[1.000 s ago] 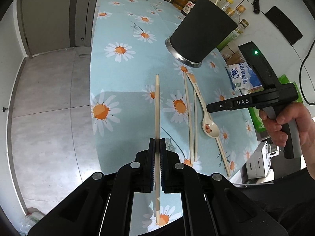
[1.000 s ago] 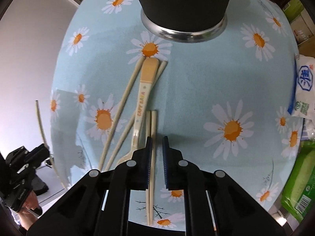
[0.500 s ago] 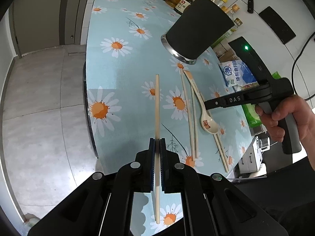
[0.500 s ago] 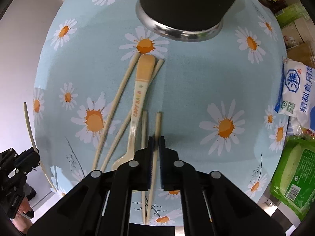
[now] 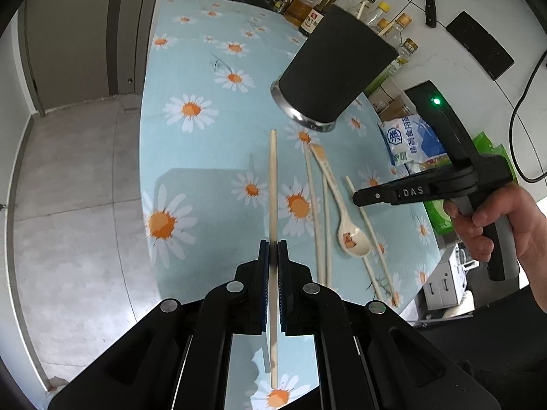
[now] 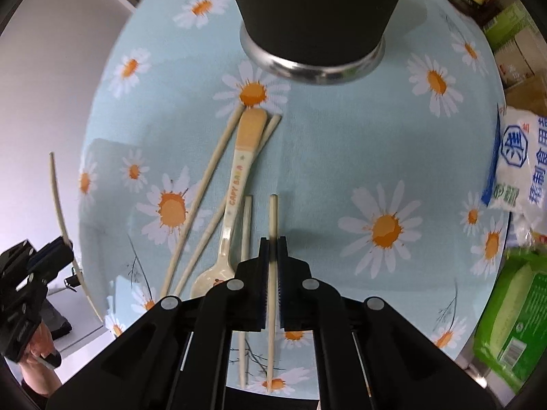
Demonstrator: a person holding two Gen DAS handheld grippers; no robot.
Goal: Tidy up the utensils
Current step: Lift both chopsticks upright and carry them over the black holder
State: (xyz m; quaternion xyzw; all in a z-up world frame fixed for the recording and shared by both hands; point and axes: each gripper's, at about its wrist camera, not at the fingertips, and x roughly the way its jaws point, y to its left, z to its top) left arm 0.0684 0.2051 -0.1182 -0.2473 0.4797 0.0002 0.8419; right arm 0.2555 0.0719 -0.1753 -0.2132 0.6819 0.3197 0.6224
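Right tool (image 6: 272,251) has just closed on a pale wooden chopstick (image 6: 272,215), raised off the daisy-print worktop (image 6: 342,143) near the black cylindrical holder (image 6: 318,10). Left tool (image 5: 272,256) grips another chopstick (image 5: 273,184); both ready for the holder.

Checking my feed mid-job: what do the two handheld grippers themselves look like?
Both are matte black. The left gripper and the right gripper each have blue ribbed pads on the jaws and round silver pivot screws on angular black linkage arms. Seen from the left wrist, the right one bears white "DAS" lettering, a green light and a grey handle.
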